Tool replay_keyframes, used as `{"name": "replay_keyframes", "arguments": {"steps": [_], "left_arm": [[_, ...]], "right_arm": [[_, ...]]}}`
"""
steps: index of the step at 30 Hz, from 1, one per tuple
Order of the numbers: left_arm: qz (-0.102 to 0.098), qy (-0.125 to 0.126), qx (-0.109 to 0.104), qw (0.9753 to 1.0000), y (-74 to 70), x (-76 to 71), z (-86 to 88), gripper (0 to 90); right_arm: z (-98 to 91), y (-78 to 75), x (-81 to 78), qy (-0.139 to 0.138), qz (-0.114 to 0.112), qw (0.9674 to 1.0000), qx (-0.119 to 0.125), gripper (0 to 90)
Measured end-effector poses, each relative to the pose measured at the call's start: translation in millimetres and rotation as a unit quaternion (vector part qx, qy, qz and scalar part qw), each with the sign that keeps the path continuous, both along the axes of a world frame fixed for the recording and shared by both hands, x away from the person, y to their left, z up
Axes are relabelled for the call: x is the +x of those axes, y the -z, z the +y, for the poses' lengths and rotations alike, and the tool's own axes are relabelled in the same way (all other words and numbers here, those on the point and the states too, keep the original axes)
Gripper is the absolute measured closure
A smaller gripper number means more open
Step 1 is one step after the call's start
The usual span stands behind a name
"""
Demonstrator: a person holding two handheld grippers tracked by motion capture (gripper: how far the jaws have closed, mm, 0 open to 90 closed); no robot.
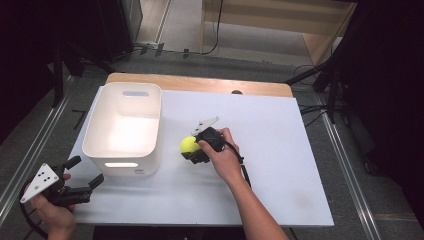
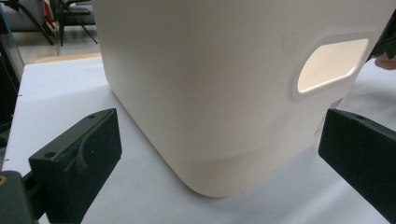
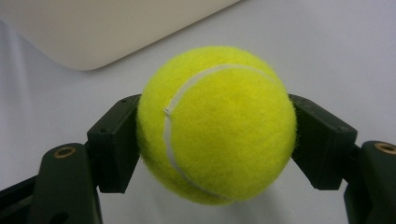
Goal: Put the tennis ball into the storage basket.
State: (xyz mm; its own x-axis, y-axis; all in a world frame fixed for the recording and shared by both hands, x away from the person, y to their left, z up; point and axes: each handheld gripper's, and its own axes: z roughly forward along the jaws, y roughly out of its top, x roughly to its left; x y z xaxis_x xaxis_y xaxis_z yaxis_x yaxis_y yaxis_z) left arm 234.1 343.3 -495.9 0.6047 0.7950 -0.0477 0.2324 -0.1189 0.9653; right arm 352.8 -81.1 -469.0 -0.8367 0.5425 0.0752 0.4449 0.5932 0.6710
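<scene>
yellow felt tennis ball [image 3: 217, 123] | light, springy, grippy | your right gripper [image 3: 217, 140] clenched across its middle | left gripper [image 1: 85, 175] jaws spread, idle beside white bin [image 1: 95, 135]

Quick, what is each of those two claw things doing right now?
Left gripper: open, holding nothing, jaws pointing toward the white bin.
Right gripper: closed on the yellow tennis ball, beside the bin.
</scene>
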Motion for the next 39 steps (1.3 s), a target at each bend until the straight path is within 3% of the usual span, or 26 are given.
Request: {"name": "replay_keyframes", "arguments": {"steps": [18, 39], "left_arm": [[0.0, 0.002, 0.002, 1.0, 0.0, 0.4, -0.2, 0.0], [0.0, 0.003, 0.003, 1.0, -0.1, 0.3, -0.1, 0.0]], "right_arm": [[-5.0, -18.5, 0.3, -0.001, -0.009, 0.9999, 0.014, 23.6], [-3.3, -51.2, 3.1, -0.012, -0.028, 0.9993, 0.024, 23.6]]}}
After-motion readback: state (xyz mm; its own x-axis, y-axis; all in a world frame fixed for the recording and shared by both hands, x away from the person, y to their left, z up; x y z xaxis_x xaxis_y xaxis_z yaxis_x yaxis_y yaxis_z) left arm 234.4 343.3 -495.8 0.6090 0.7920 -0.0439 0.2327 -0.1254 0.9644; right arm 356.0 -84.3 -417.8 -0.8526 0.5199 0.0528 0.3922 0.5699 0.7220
